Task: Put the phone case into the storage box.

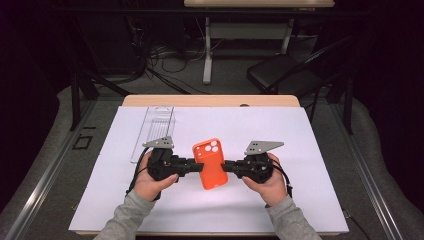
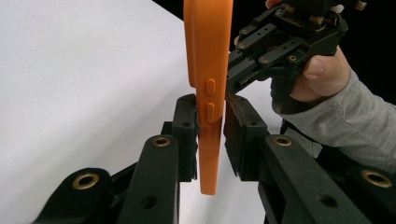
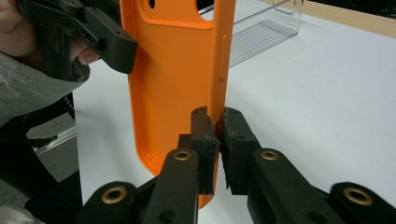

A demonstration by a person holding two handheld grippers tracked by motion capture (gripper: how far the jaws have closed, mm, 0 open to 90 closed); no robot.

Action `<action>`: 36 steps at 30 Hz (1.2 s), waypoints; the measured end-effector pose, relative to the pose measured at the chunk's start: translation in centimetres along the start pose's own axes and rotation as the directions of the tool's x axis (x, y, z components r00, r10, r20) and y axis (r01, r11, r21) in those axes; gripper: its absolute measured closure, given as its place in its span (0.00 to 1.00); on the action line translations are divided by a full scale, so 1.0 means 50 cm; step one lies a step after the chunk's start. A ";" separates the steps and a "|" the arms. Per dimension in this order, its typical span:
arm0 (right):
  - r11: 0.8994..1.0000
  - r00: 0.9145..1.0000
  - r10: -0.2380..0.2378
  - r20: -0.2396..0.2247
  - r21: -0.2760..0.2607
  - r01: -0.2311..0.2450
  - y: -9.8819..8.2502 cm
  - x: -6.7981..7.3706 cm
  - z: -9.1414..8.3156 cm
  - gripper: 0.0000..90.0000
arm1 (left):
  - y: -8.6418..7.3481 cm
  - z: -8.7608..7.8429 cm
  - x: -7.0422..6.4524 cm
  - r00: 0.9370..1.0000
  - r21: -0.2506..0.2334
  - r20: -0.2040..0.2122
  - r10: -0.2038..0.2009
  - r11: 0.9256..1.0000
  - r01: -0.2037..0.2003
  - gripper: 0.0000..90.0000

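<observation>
With both grippers, left [image 1: 196, 165] loosening and right [image 1: 226, 166] clamped, on the orange phone case [image 1: 211, 163], the right should grip firmly until the left clears.

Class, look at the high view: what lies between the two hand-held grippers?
The orange phone case lies between the left hand-held gripper and the right hand-held gripper, each at one long edge. The high view shows this.
</observation>
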State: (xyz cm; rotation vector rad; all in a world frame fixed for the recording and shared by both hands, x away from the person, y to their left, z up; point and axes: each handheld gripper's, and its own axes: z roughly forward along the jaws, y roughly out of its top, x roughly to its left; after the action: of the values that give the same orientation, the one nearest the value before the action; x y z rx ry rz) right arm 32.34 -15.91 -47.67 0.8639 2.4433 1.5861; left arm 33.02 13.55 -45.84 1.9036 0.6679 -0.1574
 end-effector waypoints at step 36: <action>0.995 0.990 0.082 0.118 -0.056 -0.076 -0.004 -0.017 -0.019 0.94 | -0.002 0.002 0.015 0.996 -0.065 -0.094 0.001 0.998 -0.007 0.59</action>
State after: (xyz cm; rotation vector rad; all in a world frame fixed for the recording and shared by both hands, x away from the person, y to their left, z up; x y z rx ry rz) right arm 32.58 -17.15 -47.61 1.0279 2.3030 1.5664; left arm 33.63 13.80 -46.26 1.8583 0.7245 -0.0431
